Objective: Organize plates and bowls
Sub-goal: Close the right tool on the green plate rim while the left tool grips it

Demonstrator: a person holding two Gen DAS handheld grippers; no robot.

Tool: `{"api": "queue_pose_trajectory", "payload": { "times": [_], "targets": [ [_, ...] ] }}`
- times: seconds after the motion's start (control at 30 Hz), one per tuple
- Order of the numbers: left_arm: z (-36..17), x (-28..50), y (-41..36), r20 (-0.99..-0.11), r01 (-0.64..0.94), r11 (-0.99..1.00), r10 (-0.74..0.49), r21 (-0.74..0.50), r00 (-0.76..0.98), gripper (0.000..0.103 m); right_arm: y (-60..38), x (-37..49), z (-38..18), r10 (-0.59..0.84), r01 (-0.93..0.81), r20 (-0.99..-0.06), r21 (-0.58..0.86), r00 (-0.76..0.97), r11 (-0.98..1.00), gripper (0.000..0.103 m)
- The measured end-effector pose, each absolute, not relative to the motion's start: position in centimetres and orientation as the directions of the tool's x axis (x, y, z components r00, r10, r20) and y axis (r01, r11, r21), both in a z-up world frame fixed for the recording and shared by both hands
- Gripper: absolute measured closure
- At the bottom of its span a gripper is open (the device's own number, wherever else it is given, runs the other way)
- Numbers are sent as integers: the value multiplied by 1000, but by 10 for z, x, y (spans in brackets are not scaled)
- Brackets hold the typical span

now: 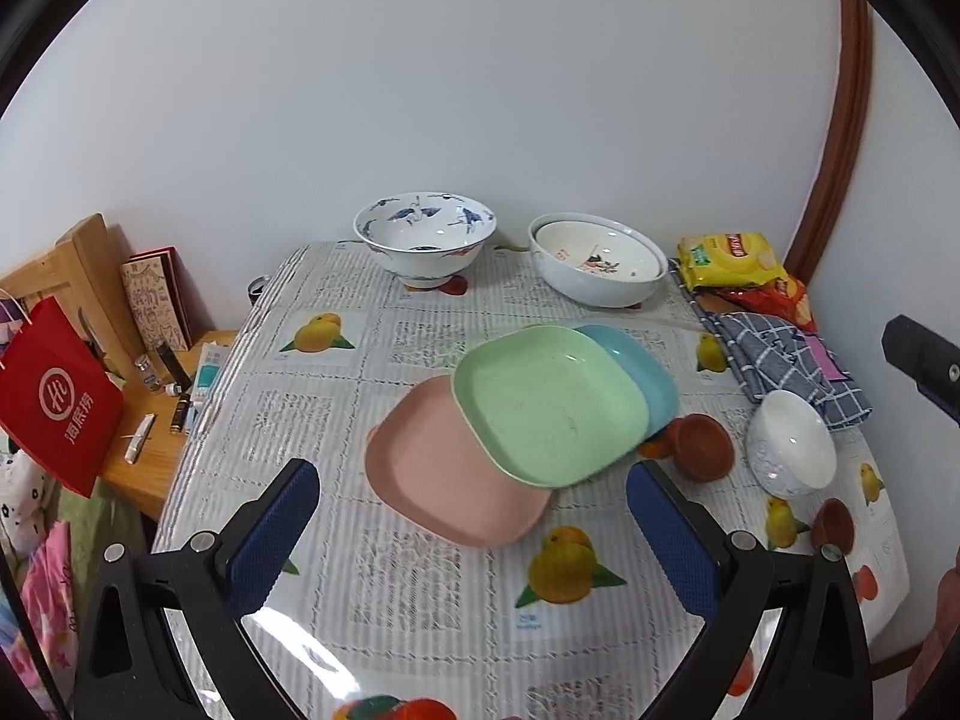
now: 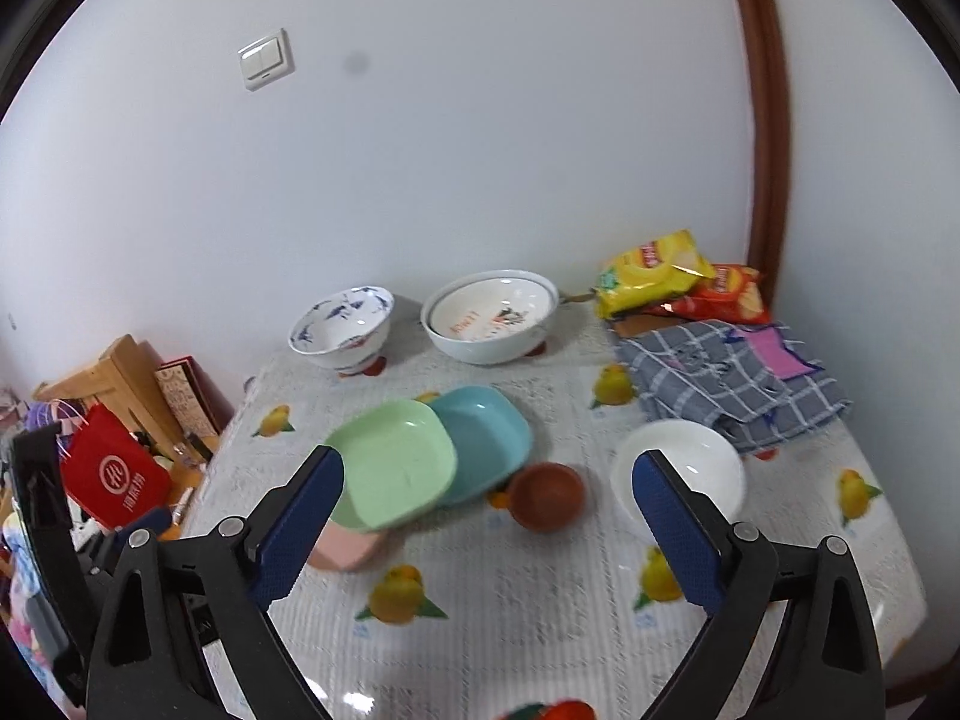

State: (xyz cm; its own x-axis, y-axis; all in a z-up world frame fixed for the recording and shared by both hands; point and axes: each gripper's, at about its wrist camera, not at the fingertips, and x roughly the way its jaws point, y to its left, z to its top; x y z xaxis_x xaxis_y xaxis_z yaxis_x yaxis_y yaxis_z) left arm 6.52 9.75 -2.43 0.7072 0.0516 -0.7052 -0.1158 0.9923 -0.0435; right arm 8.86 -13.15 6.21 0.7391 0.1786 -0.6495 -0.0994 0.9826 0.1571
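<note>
The tidying looks barely begun. Three square plastic plates lie in a loose, slipping overlap on the table [image 1: 420,612], which is covered with a fruit-printed cloth: a green plate [image 1: 549,405] on top, a pink plate [image 1: 432,474] under its near-left side, and a blue plate [image 1: 642,369] under its far-right side. None is squared into a stack.

Both grippers hover over the table's near edge, empty. The left gripper [image 1: 474,525] has its blue-padded fingers [image 1: 273,534] spread wide, with the pink plate just ahead between them. The right gripper [image 2: 489,531] is equally wide open, holding nothing; a small brown bowl [image 2: 547,495] sits ahead between its fingers, and a plain white bowl [image 2: 681,468] lies just beyond the right finger.

Far ahead of both grippers, by the wall, stands a footed bowl painted with blue cranes [image 1: 425,237]. Beside it two white bowls [image 1: 600,267] are already nested, the inner one printed in orange. A second small brown bowl [image 1: 833,525] rests to the right of the left gripper. The loose bowls and the plates remain to be gathered.
</note>
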Motion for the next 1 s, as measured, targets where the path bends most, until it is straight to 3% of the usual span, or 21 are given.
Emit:
{"api": "queue_pose_trajectory", "payload": {
  "times": [0.43,0.5,0.77,0.9,0.97,1.0],
  "targets": [
    [-38,145,109,-733,-112,993,98,29,673,1,-106,167,7,174,-117,-696,129,696,985,14],
    [-46,156,110,-746,-108,994,87,20,661,6,-108,173,-5,184,-120,-709,140,681,983,14],
    [-80,190,112,-780,-94,995,69,12,622,7,-114,193,-55,254,-122,-754,227,605,966,30],
    [-93,205,111,-791,-67,997,64,29,608,17,-109,198,-75,258,-119,-774,232,578,965,32],
    [-99,210,111,-796,-60,998,57,25,603,22,-103,198,-83,265,-134,-784,229,562,964,42],
    [-102,213,111,-798,-59,998,56,26,600,24,-99,198,-87,267,-141,-790,228,551,963,42]
  ]
}}
